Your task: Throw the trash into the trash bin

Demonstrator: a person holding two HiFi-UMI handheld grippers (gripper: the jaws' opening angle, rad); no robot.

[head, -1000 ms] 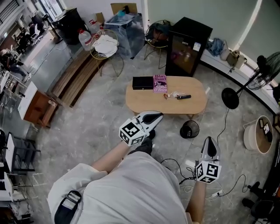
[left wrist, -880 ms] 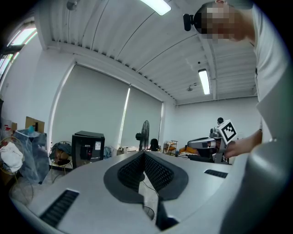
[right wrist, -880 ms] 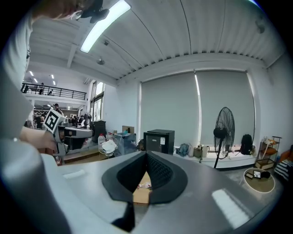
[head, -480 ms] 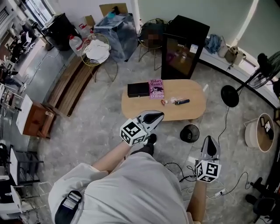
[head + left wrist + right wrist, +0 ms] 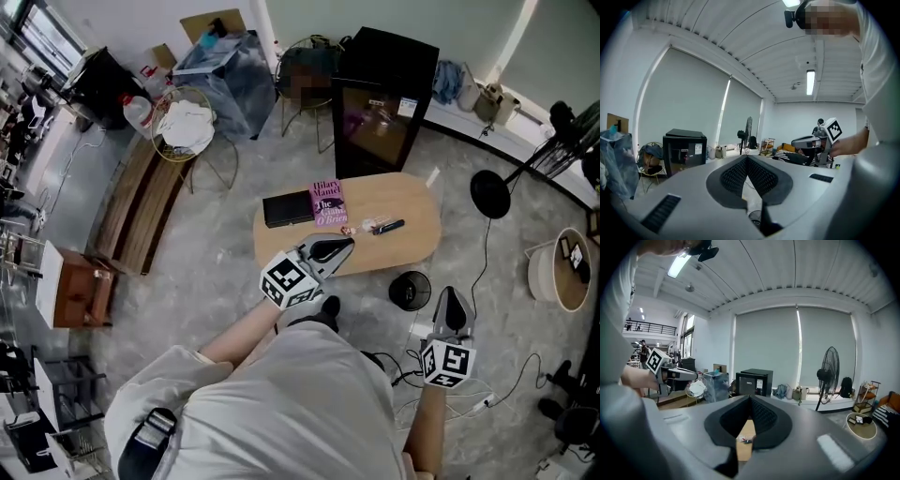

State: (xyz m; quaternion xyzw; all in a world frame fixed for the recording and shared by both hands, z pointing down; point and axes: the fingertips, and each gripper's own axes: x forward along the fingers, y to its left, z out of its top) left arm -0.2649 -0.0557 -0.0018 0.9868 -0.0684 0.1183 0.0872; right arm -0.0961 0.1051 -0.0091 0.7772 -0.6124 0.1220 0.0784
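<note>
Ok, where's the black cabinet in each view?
Head view: black cabinet top centre, beyond the wooden table.
Left gripper view: black cabinet at left, above the jaws.
Right gripper view: black cabinet centre, just above the jaws.
Shared landmark: standing fan, right of it.

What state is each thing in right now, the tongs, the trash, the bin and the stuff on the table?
Left tongs: shut, empty.
Right tongs: shut, empty.
Trash: lying on the table, not picked up.
Trash bin: upright beside the table, top open.
Book: closed, flat on the table.
Black box: closed.
</note>
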